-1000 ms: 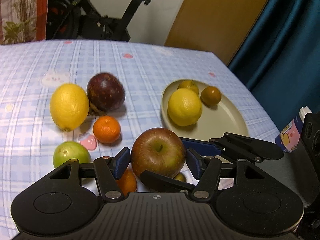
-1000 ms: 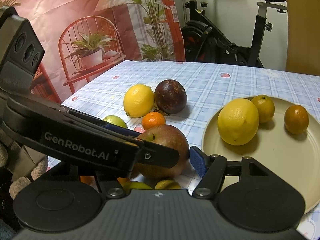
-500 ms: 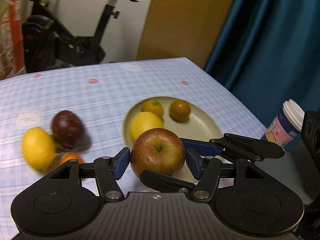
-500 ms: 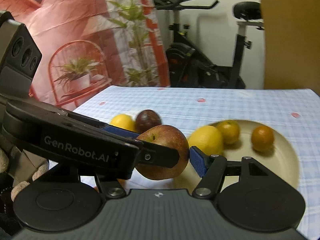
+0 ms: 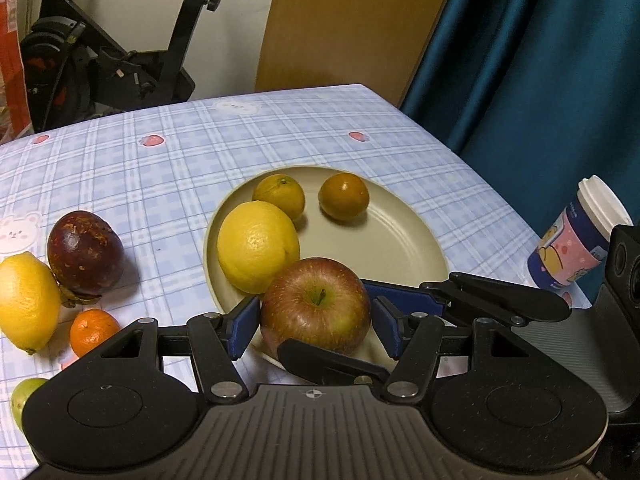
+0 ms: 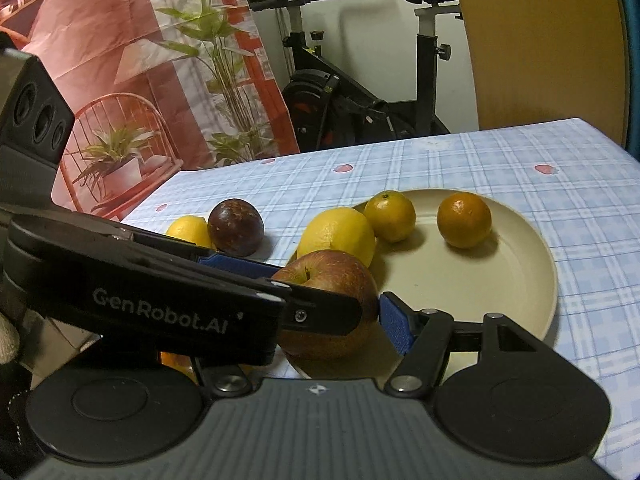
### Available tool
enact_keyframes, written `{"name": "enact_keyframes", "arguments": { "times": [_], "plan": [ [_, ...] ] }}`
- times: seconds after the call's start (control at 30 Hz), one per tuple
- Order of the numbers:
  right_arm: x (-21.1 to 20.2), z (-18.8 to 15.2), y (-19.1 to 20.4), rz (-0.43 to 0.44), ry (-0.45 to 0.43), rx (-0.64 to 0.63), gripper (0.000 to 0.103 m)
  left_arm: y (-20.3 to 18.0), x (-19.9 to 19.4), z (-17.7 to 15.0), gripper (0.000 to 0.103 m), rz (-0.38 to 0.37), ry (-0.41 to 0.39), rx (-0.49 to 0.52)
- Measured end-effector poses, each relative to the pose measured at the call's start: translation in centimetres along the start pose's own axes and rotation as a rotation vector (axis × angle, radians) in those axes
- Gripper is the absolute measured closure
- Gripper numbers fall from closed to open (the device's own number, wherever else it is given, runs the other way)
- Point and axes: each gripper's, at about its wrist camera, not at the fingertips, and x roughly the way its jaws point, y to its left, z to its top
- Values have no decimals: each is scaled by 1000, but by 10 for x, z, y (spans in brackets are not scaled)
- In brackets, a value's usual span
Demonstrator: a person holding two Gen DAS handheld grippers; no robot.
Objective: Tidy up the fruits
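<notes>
The apple point(image 5: 315, 307) hangs over the plate's point(image 5: 400, 240) near rim, at about six o'clock on the dish, stem up. Both claws are on it at once. The left claw point(image 5: 314, 322) has its blue pads pressed on the fruit at nine and three o'clock. The right claw point(image 6: 332, 312) crosses it: one pad touches the apple's right flank, while the other finger is hidden behind the left claw's arm, so it looks clenched on the same fruit.

It looks like a firm, fairly heavy fruit with a smooth, waxy skin. It is round enough to slip or roll if squeezed off-centre, and it would bruise if dropped. I'd say the widest girth, where the pads sit now, is the right place to hold it.

The plate holds three fruits. A big lemon point(image 5: 258, 246) lies at nine o'clock, just behind the apple. A small yellow citrus point(image 5: 279, 195) sits at eleven, touching the lemon. A darker orange point(image 5: 343, 196) sits at one, apart from the rest. The right half is bare.

Out on the checked surface point(image 5: 160, 168), off to nine o'clock of the plate, wait a dark purple fruit point(image 5: 85, 254), a second lemon point(image 5: 26, 300), a small tangerine point(image 5: 94, 330) and a green fruit point(image 5: 24, 396).
</notes>
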Motion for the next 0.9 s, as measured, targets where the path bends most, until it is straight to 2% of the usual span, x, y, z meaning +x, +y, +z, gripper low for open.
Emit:
{"name": "enact_keyframes", "arguments": {
  "times": [0.6,0.9],
  "plan": [
    [25,3,10,38,-13,7,35,16,-1,6,38,103,-32,-18],
    [26,5,15,28,8,-11,33,15,-8,6,37,107,-32,-40]
  ]
}}
